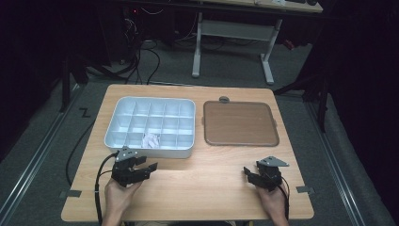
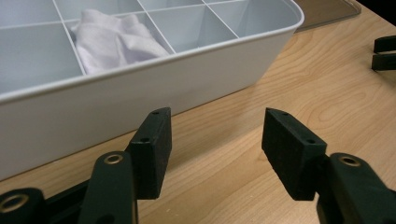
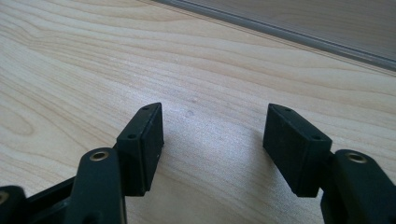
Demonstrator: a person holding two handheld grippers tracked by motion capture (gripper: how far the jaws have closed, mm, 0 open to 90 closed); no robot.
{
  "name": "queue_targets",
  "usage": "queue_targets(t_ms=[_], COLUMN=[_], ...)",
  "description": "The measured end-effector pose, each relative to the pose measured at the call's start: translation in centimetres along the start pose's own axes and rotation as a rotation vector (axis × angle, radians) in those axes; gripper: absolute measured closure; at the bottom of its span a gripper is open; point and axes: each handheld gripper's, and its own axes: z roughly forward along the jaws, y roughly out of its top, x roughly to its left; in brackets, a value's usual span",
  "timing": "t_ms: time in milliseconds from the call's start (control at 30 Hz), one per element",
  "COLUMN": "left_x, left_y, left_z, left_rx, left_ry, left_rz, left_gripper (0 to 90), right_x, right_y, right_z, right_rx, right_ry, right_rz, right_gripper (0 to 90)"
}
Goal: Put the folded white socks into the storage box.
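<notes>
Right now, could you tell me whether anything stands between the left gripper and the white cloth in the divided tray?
Yes. The near wall of the white tray stands between the open left gripper and the crumpled white cloth, which sits in a front-row compartment just behind that wall. Nothing covers the cloth from above.

Both hands come in from the near edge of the table (image 1: 197, 197). The left gripper (image 1: 151, 165) sits low over the table's near left part, jaws spread wide with nothing between them. The right gripper (image 1: 246, 172) rests over the near right part, jaws likewise apart and empty.
</notes>
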Motion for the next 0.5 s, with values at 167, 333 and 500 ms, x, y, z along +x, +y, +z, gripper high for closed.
queue_targets(t_ms=[167,333,500], left_x=[0.4,0.5,0.4], left_y=[-0.9,-1.7,-2.3], left_z=[0.3,0.6,0.9], left_rx=[0.018,0.026,0.031], left_ry=[0.005,0.005,0.013], left_rz=[-0.012,-0.014,-0.002], left_gripper=[43.0,43.0,42.9], right_x=[0.0,0.0,0.0], right_y=[0.0,0.0,0.0], right_z=[0.0,0.0,0.0], right_rx=[0.0,0.0,0.0], right_ry=[0.0,0.0,0.0], right_rz=[0.0,0.0,0.0], right_gripper=[38.8,38.6,38.6])
